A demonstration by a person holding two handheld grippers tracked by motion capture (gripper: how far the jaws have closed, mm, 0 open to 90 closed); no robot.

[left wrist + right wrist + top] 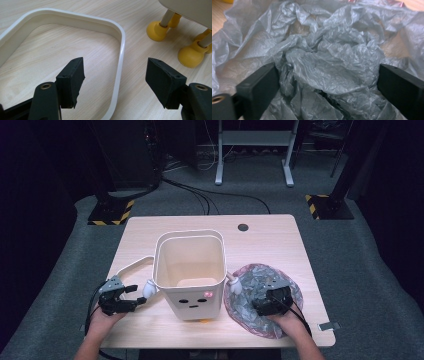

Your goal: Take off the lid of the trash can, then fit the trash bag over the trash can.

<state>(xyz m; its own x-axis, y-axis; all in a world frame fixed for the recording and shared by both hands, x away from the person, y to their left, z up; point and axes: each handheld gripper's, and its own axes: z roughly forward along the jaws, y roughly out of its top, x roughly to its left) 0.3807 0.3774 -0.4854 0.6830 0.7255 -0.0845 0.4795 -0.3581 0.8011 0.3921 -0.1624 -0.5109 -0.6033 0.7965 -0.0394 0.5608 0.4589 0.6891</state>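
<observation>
A: Status of the left gripper (131, 296)?

B: Jaws stand well apart, nothing held. In the left gripper view they straddle one side of the cream ring (121, 62), which lies flat on the table (270, 245) to the left of the bin (190, 272). The pads are clear of the ring on both sides.

A: Right gripper (267, 301)?

B: Jaws wide, set down over the crumpled grey bag (324, 62). A fold of film sits between them; the pads do not appear to press on it, so no grip is judged yet.

A: Location of the bag?

B: On the table, right of the bin, spread in a loose heap near the front right corner.

A: Progress?

B: Early, by judgement. The bin is empty and unlined, the ring is off and beside it. Left to do: grasp the bag, open it into the bin, fit the ring over the rim.

A: Bin condition?

B: Upright on yellow feet (156, 31), face markings toward the person.

A: Surface and room?

B: Light wood table with a cable hole (243, 227) at the back. Grey carpet, cables on the floor, a white stand (254, 155) behind, hazard-striped bases (111, 212) at both sides. Surroundings are dark.
</observation>
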